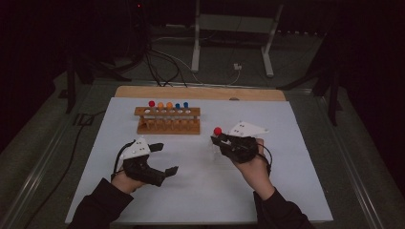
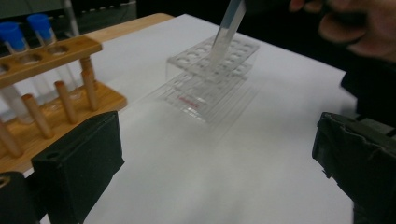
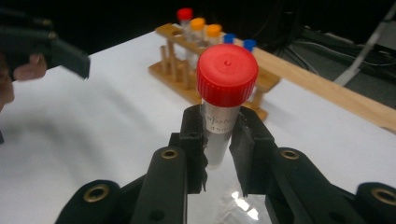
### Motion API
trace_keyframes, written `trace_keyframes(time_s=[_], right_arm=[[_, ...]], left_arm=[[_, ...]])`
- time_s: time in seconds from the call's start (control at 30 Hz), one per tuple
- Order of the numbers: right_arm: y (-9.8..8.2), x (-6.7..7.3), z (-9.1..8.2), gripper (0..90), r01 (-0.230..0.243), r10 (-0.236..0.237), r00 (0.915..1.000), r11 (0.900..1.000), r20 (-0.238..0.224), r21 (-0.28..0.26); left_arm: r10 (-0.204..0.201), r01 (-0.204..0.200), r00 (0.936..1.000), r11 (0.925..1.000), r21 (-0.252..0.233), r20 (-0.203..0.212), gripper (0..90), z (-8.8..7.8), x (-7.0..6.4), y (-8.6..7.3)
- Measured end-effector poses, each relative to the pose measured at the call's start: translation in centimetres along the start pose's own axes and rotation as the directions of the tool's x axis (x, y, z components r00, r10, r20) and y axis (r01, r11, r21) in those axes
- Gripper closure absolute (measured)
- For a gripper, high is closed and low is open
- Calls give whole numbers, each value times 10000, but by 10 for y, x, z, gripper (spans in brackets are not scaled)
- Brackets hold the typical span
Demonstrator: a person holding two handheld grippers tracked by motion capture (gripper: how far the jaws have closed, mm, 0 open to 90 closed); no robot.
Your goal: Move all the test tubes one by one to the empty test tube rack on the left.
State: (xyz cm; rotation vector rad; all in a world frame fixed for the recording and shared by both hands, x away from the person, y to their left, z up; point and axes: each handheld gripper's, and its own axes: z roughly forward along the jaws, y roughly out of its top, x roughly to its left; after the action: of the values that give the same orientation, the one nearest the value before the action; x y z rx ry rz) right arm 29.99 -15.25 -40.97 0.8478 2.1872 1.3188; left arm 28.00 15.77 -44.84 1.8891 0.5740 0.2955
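Observation:
My right gripper (image 3: 218,140) is shut on a clear test tube with a red cap (image 3: 227,80), held upright by its upper part. In the high view that red-capped tube (image 1: 218,131) sits at the right gripper (image 1: 223,141), right of the table's middle. Its lower end (image 2: 229,28) hangs over a clear plastic rack (image 2: 210,79) lying on the white sheet. My left gripper (image 1: 162,157) rests at the near left, jaws wide apart with nothing between them (image 2: 215,172). A wooden rack (image 1: 168,119) at the back holds several capped tubes: red, orange and blue.
The white sheet (image 1: 200,191) covers the table, with a wooden strip (image 1: 200,91) along its far edge. Cables and a metal stand's legs (image 1: 234,43) lie on the dark floor beyond. The wooden rack (image 2: 51,93) stands close to the left gripper's left jaw.

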Motion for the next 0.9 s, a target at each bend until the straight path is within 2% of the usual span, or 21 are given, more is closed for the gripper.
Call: trace_keyframes(time_s=[0.13, 0.37, 0.67, 0.8, 0.9], right_arm=[[-5, 11, 8, 751, 177, -168, 9992, 9996, -373, 225], [-14, 31, 25, 751, 473, -401, 9938, 9965, -1036, 682], [-19, 43, 31, 751, 671, -539, 9880, 9938, -1446, 886], [-21, 46, 33, 751, 721, -564, 9863, 9926, -1551, 973], [-22, 48, 34, 751, 716, -543, 9851, 9922, -1632, 1019]], left_arm=[[71, -68, 9997, 9999, -142, 234, 27, -2, -5, 6], [277, -268, 9993, 9991, -332, 263, 72, 2, -15, 15], [487, -479, 9986, 9982, -370, 220, 257, 14, -21, 22], [510, -511, 9987, 9982, -304, -37, 341, 22, -22, 25], [493, -495, 9988, 9982, -342, -76, 384, 27, -22, 27]])
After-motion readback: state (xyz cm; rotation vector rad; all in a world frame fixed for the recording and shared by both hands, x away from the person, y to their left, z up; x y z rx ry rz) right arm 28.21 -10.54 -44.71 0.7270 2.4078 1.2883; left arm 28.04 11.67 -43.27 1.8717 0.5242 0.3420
